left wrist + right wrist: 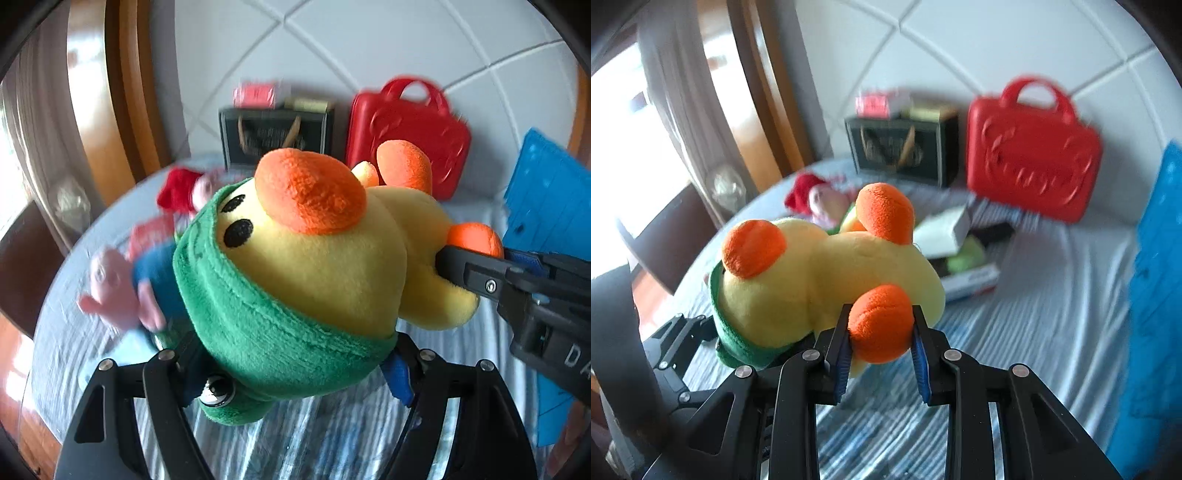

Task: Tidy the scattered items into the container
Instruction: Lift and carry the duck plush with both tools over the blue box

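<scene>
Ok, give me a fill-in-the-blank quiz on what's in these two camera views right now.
1. Both grippers hold one plush ____.
2. The right gripper clamps the toy's orange ____.
3. The left gripper grips the toy's ____ hood.
4. The handled case by the headboard is ____.

Missing words: duck; foot; green; red

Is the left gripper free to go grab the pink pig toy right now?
Probably not. The left gripper is shut on the duck plush's green hood, and the right gripper clamps its orange foot. The pig toy lies beyond on the bed.
</scene>
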Available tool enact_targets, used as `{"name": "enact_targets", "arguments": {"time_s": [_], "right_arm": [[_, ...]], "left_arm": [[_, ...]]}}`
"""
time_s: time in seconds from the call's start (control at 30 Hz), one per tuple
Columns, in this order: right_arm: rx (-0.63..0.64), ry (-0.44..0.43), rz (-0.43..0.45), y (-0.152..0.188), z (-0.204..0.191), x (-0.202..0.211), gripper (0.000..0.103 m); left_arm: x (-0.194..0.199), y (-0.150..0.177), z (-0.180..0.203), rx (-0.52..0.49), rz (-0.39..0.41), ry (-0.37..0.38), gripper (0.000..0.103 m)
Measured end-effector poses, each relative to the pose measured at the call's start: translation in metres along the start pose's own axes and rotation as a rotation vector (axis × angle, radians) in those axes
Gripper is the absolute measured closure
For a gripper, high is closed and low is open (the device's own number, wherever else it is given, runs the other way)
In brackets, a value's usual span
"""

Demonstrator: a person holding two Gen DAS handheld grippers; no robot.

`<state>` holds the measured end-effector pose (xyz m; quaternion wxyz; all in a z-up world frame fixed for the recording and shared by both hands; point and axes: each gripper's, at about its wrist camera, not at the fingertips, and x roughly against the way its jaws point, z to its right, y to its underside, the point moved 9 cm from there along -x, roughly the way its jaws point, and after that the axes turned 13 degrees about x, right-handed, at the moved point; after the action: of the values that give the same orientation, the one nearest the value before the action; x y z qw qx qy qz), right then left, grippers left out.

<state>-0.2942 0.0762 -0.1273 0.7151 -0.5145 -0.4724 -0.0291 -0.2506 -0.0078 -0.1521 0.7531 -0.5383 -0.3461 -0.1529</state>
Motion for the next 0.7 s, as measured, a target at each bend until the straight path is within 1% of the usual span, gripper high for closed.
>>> {"name": "enact_targets", "arguments": {"time_s": [0.2,0.27,0.3,0.43,0.53,0.57,0.7], "right_arm": [[-0.019,0.119,0.177,-0.027,0.008,0.083,0.075],[-0.026,0.163,0.223,-0.032,0.009,0.109,0.075],[-0.034,0.193,0.256,-0.034,0.012,0.130,0.075],[-0.037,0.287,0.334,-0.036,0.025,0.193,0.075],[-0.039,0.380,0.380,-0.024,0.042,0.248,0.075],[-0.040,0.397,0.388,-0.021,0.047,0.259,0.075],[-0.066,0.481,0.405,0.014,0.085,0.321,0.075]], "left_arm": [[0.065,-0.034,0.033,-0.058,0.151,0.080,0.027],[0.091,-0.043,0.049,-0.078,0.201,0.125,0.027],[0.105,-0.046,0.058,-0.088,0.225,0.150,0.027],[0.149,-0.053,0.096,-0.111,0.278,0.242,0.027],[0.184,-0.048,0.136,-0.146,0.302,0.313,0.027],[0.195,-0.045,0.150,-0.163,0.309,0.331,0.027],[0.229,-0.026,0.208,-0.236,0.322,0.394,0.027]]}}
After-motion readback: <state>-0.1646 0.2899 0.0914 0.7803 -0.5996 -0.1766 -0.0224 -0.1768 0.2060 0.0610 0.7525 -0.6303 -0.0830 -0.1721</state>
